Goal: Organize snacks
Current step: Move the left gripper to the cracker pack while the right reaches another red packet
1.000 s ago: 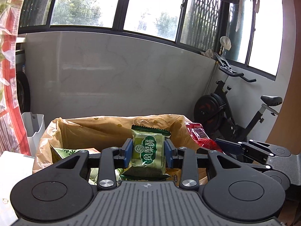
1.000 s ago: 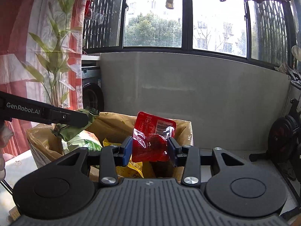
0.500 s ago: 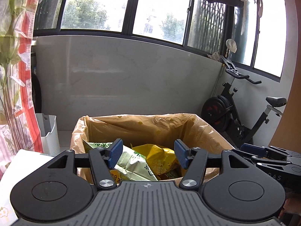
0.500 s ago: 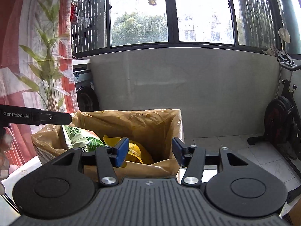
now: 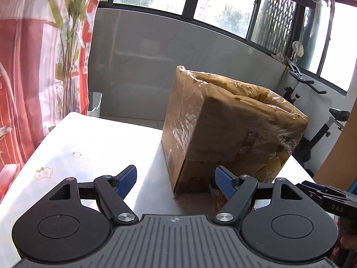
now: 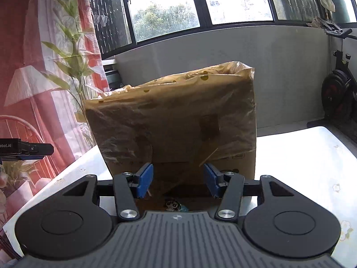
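Both tongs released, nothing between the blue pads. Left gripper (image 5: pixel 175 181): jaws spread wide, low over the white flower-print tabletop (image 5: pixel 89 143), pointing at the near bottom corner of the cardboard box (image 5: pixel 225 131); its right pad sits in front of the box's lower edge, contact cannot be told. Right gripper (image 6: pixel 178 180): jaws apart, held close to the box (image 6: pixel 176 122), facing its broad side near the base; pads close to the cardboard, touching or not cannot be told.

Box stands upright on the tabletop, lined with a yellowish plastic bag (image 5: pixel 245 89) whose rim folds over the top and hangs down the outer walls. From both views only the box's outside shows; the snacks cannot be seen.

A small printed cartoon packet (image 6: pixel 173 205) lies on the table just in front of the box, partly hidden under the right gripper.

Left of the box: red-and-white curtain (image 5: pixel 33 67). Right of the box: exercise bike (image 5: pixel 321 120). Behind the box: grey wall (image 6: pixel 279 67) under windows.
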